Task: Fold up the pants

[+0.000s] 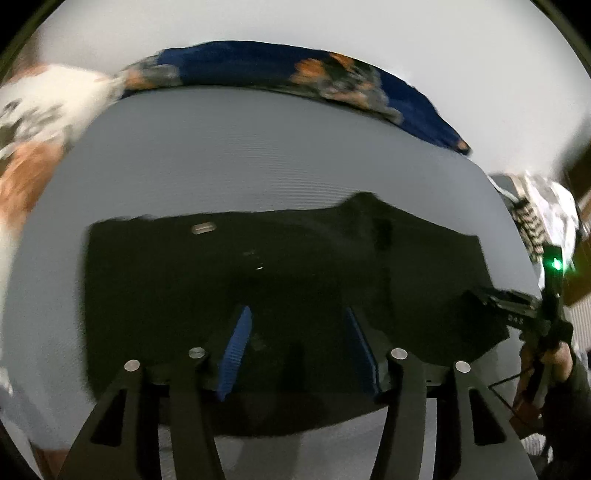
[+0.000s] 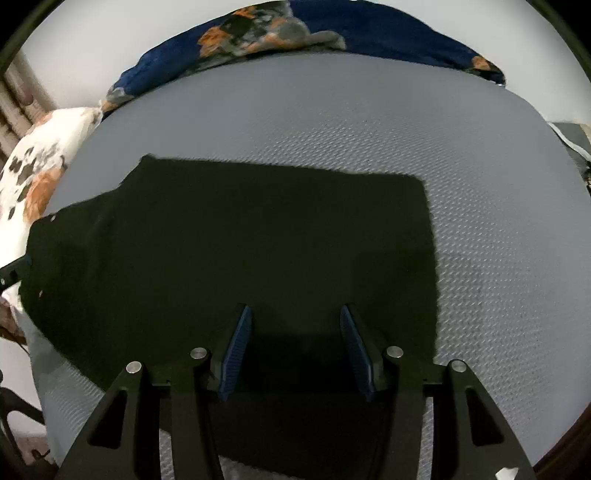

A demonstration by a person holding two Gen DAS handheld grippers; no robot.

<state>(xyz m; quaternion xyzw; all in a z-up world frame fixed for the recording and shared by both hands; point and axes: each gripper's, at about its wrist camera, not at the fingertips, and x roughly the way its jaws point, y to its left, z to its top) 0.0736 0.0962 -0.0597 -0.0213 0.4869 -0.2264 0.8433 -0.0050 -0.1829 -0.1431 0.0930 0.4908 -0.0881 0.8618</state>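
Note:
Black pants (image 1: 258,266) lie folded flat in a wide rectangle on a grey mattress (image 1: 258,147). My left gripper (image 1: 297,312) hovers over their near edge, blue pads apart and nothing pinched between them. At the right edge of the left wrist view, a hand (image 1: 561,358) holds the right tool's black frame (image 1: 517,310) over the pants' right end. In the right wrist view the pants (image 2: 258,229) spread across the mattress (image 2: 480,184). My right gripper (image 2: 295,308) stands open above their near edge, gripping nothing. A dark tip of the left tool (image 2: 14,267) shows at the far left.
A blue floral blanket (image 1: 258,62) (image 2: 369,26) lies bunched along the mattress's far edge. A white floral pillow (image 1: 44,103) (image 2: 44,155) sits at the left. Striped and white cloth (image 1: 532,221) is piled past the right side. Bare mattress lies beyond and right of the pants.

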